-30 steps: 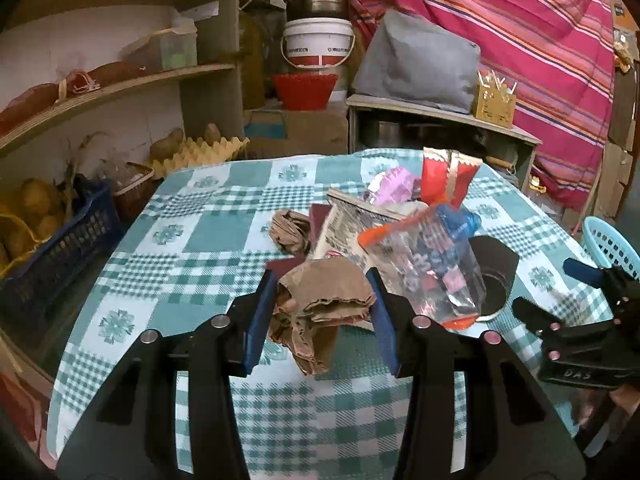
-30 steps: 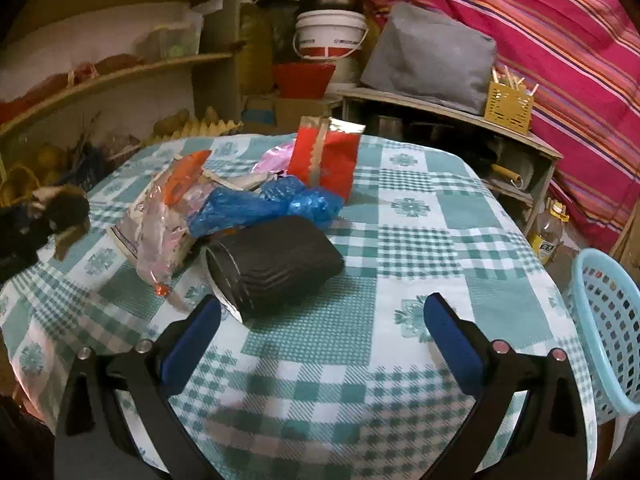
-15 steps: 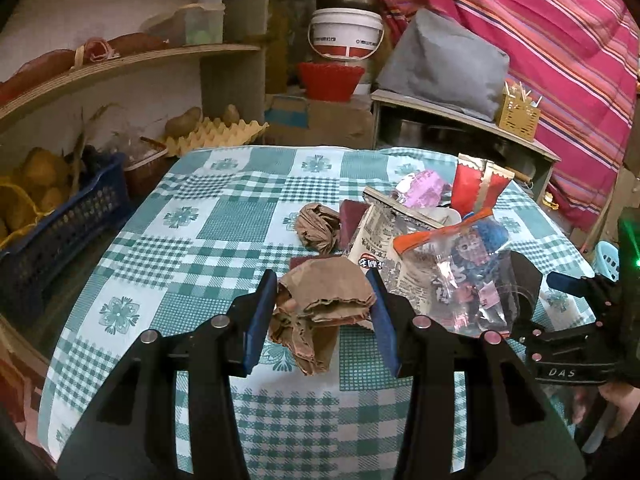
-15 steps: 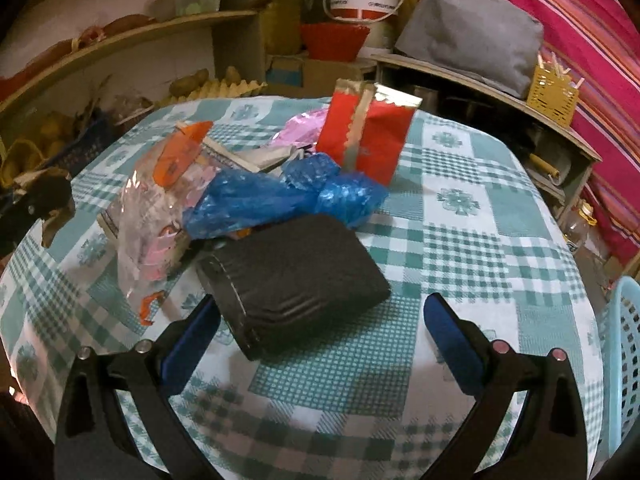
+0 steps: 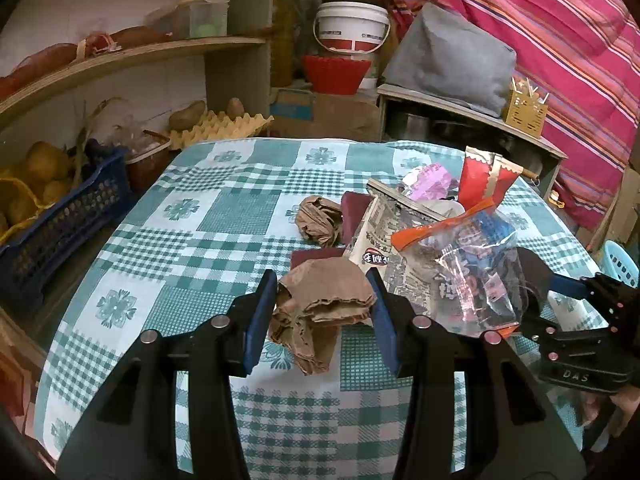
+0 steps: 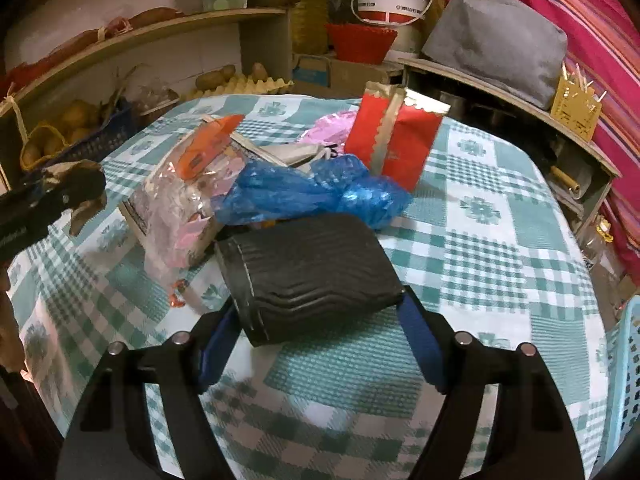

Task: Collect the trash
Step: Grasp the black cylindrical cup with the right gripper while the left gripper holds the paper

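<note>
A: What's closest to the near table edge?

B: Bare green-checked tablecloth (image 6: 500,240) in front of both grippers. The right gripper (image 6: 320,320) has just been closing its jaws, and the black ribbed cup (image 6: 308,272), lying on its side, is now between them, both blue pads against its sides. The left gripper (image 5: 322,312) is clamped on a crumpled brown paper wad (image 5: 320,312) held above the cloth.

A: Room to move?

B: In the left wrist view the left half of the table is clear cloth out to the rounded edge. Past that edge sits a blue crate (image 5: 60,224) with potatoes, close to the table. On the right, a pale blue basket (image 6: 624,380) stands just beyond the table's edge, lower than the tabletop. The right side of the cloth is open too.

A: And the pile?

B: Behind the cup, touching it, a blue plastic bag (image 6: 316,192). Left of that, a clear zip bag (image 6: 188,192) with an orange strip, lying over a printed packet (image 5: 384,240). Farther back, a red and gold pouch (image 6: 396,140) stands upright, with a pink wrapper (image 6: 324,132) beside it. A second brown paper wad (image 5: 318,220) lies apart, left of the pile, against a dark red piece (image 5: 354,216).

A: Beyond the table?

B: Shelves, a white bucket (image 6: 392,0), a red bowl (image 6: 360,42), and a striped pink cloth (image 5: 560,40).
</note>
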`<state>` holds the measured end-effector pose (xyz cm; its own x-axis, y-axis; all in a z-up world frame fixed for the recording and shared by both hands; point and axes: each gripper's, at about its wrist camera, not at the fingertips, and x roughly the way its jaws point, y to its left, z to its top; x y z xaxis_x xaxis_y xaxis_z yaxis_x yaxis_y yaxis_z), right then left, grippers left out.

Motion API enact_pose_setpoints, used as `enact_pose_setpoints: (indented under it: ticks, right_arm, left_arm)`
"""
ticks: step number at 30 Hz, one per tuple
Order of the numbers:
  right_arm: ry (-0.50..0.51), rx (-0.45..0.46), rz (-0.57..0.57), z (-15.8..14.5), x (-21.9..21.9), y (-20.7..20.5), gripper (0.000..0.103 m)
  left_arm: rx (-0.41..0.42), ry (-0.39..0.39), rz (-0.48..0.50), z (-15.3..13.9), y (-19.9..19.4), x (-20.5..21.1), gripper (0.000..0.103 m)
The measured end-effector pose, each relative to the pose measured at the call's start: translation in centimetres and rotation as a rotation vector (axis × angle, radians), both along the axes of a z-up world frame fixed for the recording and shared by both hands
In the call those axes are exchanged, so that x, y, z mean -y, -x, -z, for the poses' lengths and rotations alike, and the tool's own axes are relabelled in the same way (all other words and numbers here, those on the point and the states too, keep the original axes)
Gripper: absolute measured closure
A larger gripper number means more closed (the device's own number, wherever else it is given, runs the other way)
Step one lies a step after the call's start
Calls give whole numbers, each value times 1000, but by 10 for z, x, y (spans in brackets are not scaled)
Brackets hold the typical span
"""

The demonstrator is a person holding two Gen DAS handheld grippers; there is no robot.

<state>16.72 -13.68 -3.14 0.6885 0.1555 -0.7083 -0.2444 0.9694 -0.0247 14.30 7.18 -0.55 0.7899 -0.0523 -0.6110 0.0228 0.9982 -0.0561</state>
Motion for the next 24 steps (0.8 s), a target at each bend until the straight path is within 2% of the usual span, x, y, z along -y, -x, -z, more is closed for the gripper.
enact_pose_setpoints:
  ticks: [3,6,11,16,24]
  right_arm:
    - [7,4,36,-1,17,6,28]
    - [-27,11,78,-4,40,13,28]
    - [-62,70,122,-18,71,32,29]
    - [-104,146,154,-40,104,52,29]
    - [-150,199,189,-55,154,71,30]
  left_arm:
    - [8,-4,3,-2,3,3,59]
    - [14,-13,7,-2,7,8,59]
    - [41,-30,12,-7,19,19,59]
    - [86,-35,-9,-23,29,35,59]
    - [135,-10,3,-48,34,77,59]
